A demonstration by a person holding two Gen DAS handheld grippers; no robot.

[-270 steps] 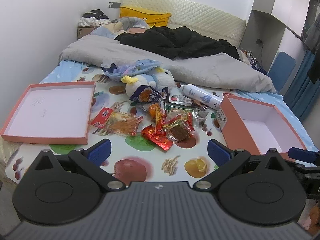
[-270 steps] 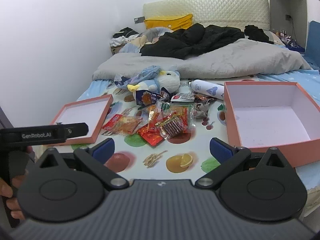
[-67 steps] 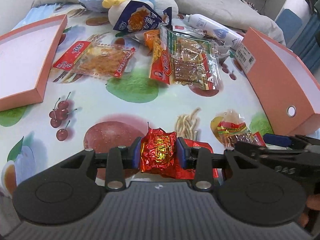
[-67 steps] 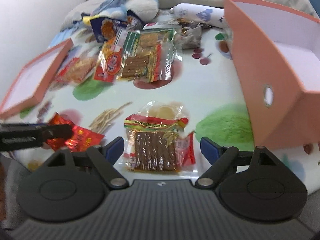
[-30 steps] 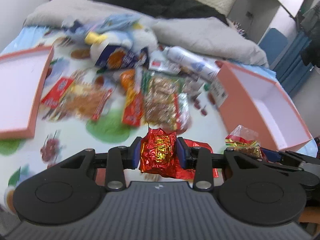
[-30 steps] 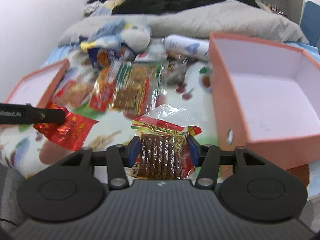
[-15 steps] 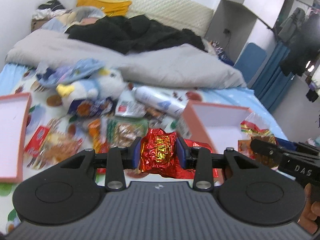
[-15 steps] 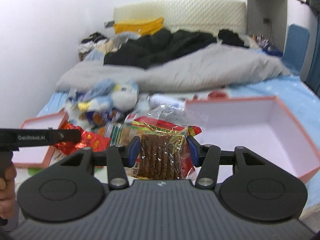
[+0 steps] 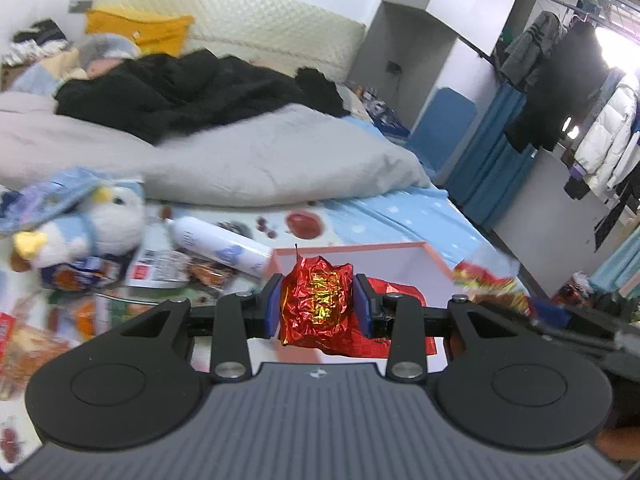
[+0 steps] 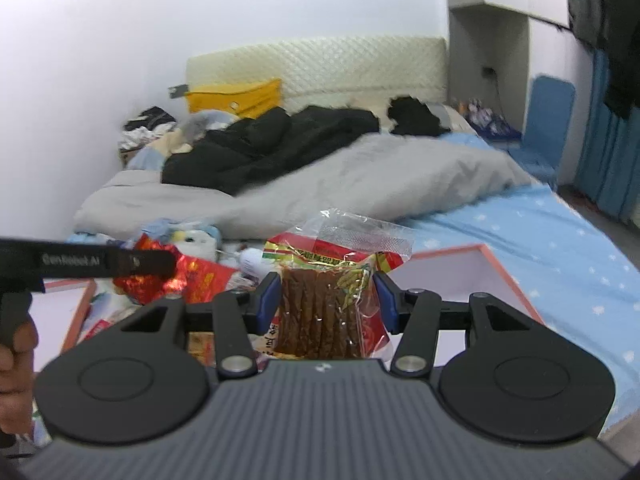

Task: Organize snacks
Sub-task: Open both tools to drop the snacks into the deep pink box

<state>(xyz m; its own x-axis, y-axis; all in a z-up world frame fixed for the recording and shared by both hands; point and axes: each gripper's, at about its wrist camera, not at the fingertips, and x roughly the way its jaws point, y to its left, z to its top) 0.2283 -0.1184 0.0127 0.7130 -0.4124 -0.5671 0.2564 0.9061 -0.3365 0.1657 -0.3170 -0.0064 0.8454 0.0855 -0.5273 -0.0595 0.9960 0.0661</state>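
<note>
Both tongs have risen off the bed [image 9: 400,216] since a second ago, each carrying its packet up with it, so the views now take in the headboard and the far wall rather than the heap of snacks. On the bed, a grey quilt [image 9: 260,164] lies across the middle with black clothing [image 9: 172,92] piled on it, and a fruit-print sheet covers the near end. An open pink box [image 9: 360,248] sits on that sheet, showing just beyond and below the left tongs [image 9: 318,306]; in the right wrist view the same box [image 10: 480,276] lies below and to the right of the right tongs [image 10: 326,306]. A plush penguin [image 9: 92,224] rests to the left of the box, with a white spray can [image 9: 224,246] lying on its side between them and loose snack packets [image 9: 160,268] scattered in front, blurred. A pink lid [image 10: 60,316] lies flat at the left. The left tongs are partly closed, their blue pads pressing both sides of a crumpled red foil packet [image 9: 316,300]. The right tongs, a little wider, clamp a clear packet of brown sticks [image 10: 320,312], upright between the pads. A hand [image 10: 16,352] grips the left handle at the edge.
</note>
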